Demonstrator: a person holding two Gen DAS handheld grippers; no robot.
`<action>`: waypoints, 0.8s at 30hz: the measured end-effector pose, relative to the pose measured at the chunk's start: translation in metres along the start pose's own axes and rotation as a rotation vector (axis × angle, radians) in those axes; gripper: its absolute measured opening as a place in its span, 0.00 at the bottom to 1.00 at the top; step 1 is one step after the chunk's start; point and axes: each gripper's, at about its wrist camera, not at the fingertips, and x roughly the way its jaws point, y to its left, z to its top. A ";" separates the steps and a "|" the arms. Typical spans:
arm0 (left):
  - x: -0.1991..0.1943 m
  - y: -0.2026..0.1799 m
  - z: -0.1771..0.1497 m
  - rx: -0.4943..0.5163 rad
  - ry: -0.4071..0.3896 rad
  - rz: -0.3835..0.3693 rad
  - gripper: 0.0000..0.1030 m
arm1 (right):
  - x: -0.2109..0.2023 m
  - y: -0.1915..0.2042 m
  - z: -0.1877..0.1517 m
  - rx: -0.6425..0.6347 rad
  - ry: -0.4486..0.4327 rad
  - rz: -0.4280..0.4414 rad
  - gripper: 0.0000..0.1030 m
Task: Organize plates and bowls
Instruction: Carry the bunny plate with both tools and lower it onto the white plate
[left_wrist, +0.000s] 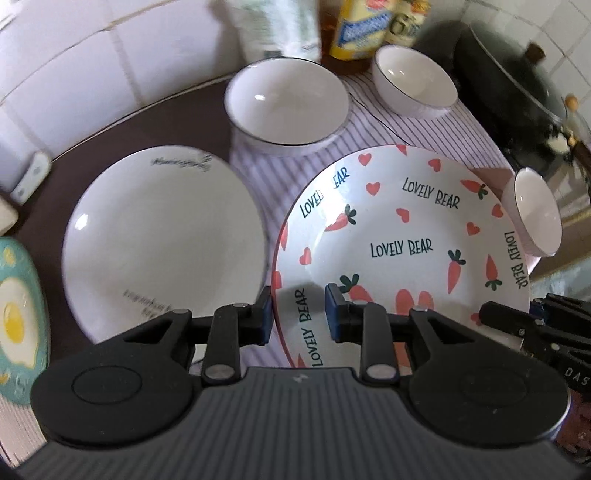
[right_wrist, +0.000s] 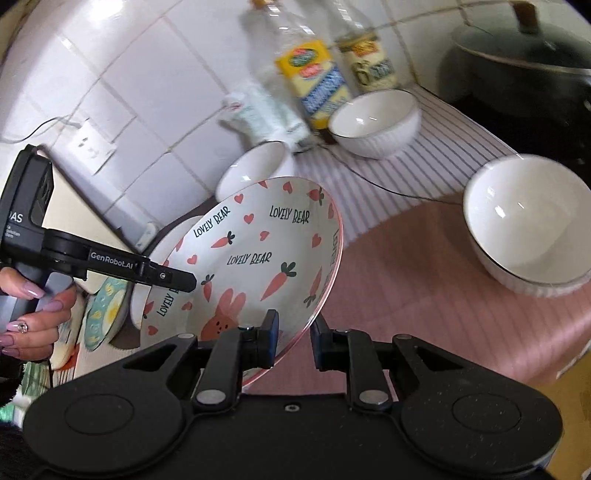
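A white plate with carrots, hearts and "LOVELY BEAR" lettering (left_wrist: 406, 229) (right_wrist: 266, 240) hangs tilted above the counter, held at two sides of its rim. My left gripper (left_wrist: 299, 315) is shut on its near-left rim. My right gripper (right_wrist: 293, 341) is shut on the opposite rim. In the right wrist view the left gripper (right_wrist: 177, 280) reaches onto the plate's far edge. A plain white plate (left_wrist: 162, 240) lies flat to the left. Three white bowls stand behind and to the right: one large (left_wrist: 288, 107), one at the back (left_wrist: 415, 81), one at the right (left_wrist: 535, 218).
A fried-egg plate (left_wrist: 14, 314) lies at the far left. Bottles (left_wrist: 354, 29) and a towel roll (left_wrist: 273, 26) stand against the tiled wall. A dark lidded pot (right_wrist: 524, 62) sits at the back right. A striped cloth (right_wrist: 424, 166) and pink mat (right_wrist: 424, 295) cover the counter.
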 end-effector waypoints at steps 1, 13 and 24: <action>-0.007 0.006 -0.004 -0.021 -0.007 0.000 0.25 | -0.001 0.006 0.002 -0.018 0.000 0.010 0.22; -0.065 0.071 -0.058 -0.276 -0.111 0.070 0.26 | 0.014 0.069 0.030 -0.199 0.049 0.171 0.22; -0.058 0.125 -0.077 -0.436 -0.105 0.076 0.26 | 0.060 0.110 0.051 -0.287 0.169 0.245 0.22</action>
